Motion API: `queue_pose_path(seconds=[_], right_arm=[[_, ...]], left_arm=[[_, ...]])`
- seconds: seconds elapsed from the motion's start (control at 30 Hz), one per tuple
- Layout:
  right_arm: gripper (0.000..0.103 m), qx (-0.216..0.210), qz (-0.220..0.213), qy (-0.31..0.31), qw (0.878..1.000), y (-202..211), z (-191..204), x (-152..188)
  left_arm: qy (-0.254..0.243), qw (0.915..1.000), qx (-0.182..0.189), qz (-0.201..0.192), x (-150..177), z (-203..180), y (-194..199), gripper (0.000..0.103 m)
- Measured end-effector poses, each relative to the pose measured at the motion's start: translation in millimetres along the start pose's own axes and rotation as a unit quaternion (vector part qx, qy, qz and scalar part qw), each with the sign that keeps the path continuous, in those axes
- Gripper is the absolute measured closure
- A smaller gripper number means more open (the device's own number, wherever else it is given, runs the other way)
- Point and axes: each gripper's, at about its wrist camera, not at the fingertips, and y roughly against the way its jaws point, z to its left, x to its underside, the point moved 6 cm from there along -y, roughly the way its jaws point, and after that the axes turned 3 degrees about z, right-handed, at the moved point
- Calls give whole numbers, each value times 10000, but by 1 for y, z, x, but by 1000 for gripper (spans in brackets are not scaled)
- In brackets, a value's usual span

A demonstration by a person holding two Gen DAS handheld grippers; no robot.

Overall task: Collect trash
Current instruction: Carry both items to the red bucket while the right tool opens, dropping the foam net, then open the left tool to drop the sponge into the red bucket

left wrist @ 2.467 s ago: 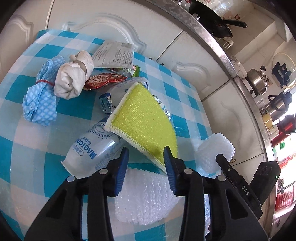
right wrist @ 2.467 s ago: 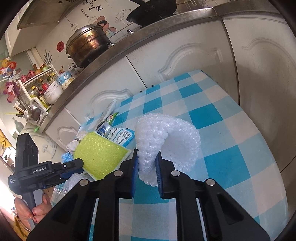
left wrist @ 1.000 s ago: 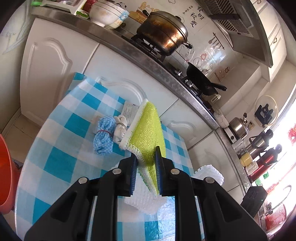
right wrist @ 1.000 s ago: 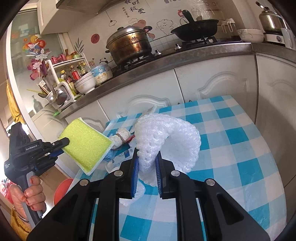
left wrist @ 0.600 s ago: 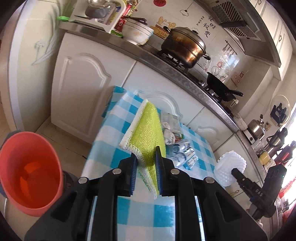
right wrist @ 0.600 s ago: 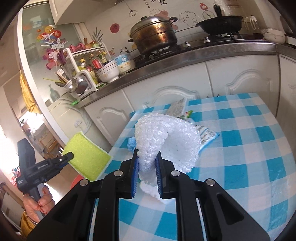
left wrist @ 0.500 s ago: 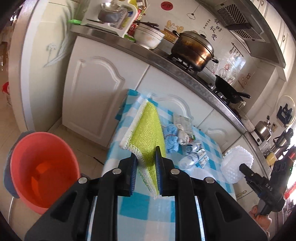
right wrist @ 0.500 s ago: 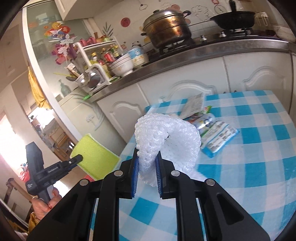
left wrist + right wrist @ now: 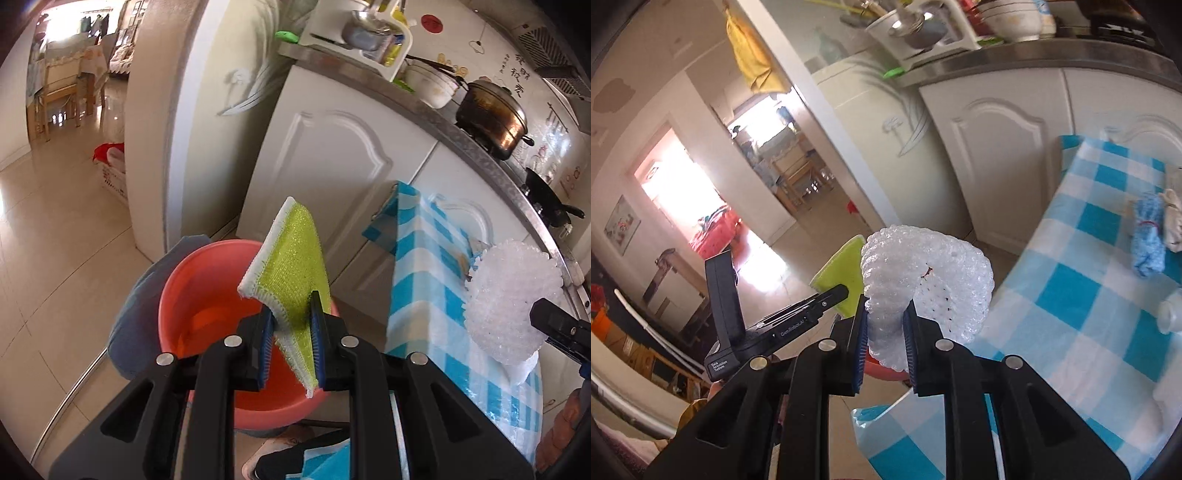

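My left gripper (image 9: 291, 343) is shut on a yellow-green sponge (image 9: 291, 273) with a white edge and holds it over an orange-red bucket (image 9: 207, 295) on the floor. My right gripper (image 9: 884, 339) is shut on a white foam net (image 9: 923, 280) and holds it beside the table's edge. The foam net also shows in the left wrist view (image 9: 513, 295), to the right of the sponge. The sponge (image 9: 846, 280) and the left gripper body show in the right wrist view, just left of the foam net.
The table with a blue-checked cloth (image 9: 424, 266) stands right of the bucket. On it lie a blue rolled cloth (image 9: 1148, 240), a white rolled cloth (image 9: 1172, 221) and a bottle (image 9: 1171, 310). White cabinets (image 9: 332, 155) stand behind. A blue-grey bag (image 9: 136, 317) wraps the bucket's left side.
Both grippers have swung left, away from the table top. The sponge has come over the bucket. The foam net has followed to the table's edge. Both grips are unchanged.
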Motion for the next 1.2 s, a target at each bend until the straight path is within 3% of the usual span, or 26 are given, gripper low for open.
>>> queue_pose_path(seconds=[0.3,0.37,0.43,0.47,0.5,0.53,0.7,0.83,1.03,1.2], right_arm=[[81,100,898,428,9950,-96,26,7],[76,180,1037,462,9934,-109,26,10],[60,255,1121,443,9924,-120,24,12],[45,287,1115,400,9925,-123,23,12],[34,298,1095,346,9929,-123,21,11],[31,271,1071,282,9935,-123,19,11],[23,74,757,-91,9971,-104,11,6],[17,75,259,-229,9994,-72,4,-2],[13,562,-687,-185,9959,-5,-17,-5],[13,752,-1301,-453,9876,46,-47,-2]], left_arm=[[305,9979,-338,472,25,48,-35,83],[369,9973,-346,541,31,54,-38,82],[356,9968,-407,588,34,57,-43,79],[366,9966,-413,608,35,58,-44,79],[389,9964,-426,624,36,59,-45,73],[425,9960,-453,635,37,62,-46,61],[359,9962,-606,516,36,64,-41,40],[358,9971,-673,28,24,62,-22,28],[357,9925,-578,-1016,6,45,22,20],[52,9907,-435,-1288,1,12,43,19]])
